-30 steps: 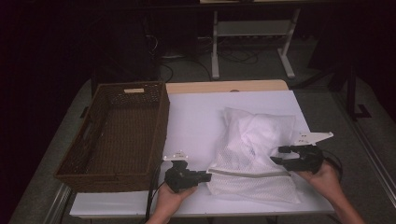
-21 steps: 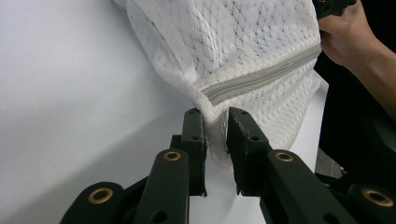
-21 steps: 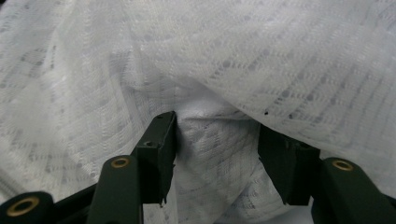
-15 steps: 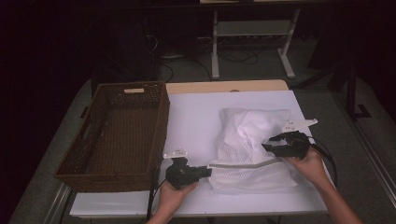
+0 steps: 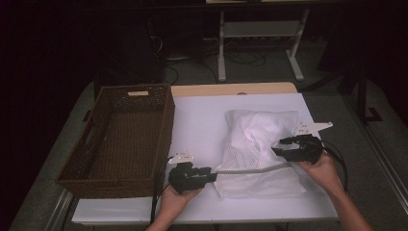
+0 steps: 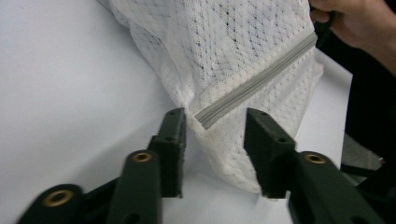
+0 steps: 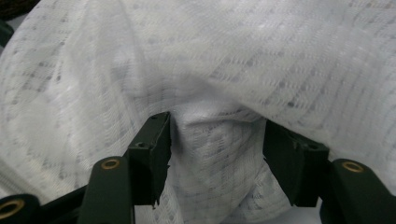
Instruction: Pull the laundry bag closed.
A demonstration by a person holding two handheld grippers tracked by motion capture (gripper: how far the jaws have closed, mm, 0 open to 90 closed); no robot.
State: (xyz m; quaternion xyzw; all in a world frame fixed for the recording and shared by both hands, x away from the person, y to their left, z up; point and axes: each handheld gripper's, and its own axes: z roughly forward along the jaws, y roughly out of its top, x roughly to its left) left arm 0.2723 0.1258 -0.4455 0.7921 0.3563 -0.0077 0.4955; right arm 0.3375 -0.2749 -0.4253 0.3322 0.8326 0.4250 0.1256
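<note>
My left claw just opened off the mesh bag zipper end, lower centre of frame. Right claw apart around cloth, probably not clamping. Zip looks done.

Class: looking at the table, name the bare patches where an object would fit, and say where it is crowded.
Free: the white tabletop between wicker basket and mesh bag, and the strip behind the bag. The basket is empty. Crowded: the near edge, around both grippers.

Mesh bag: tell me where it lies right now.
In the high view the mesh bag lies on the white table, right of the wicker basket, between the left tongs at its zipper end and the right tongs.
</note>
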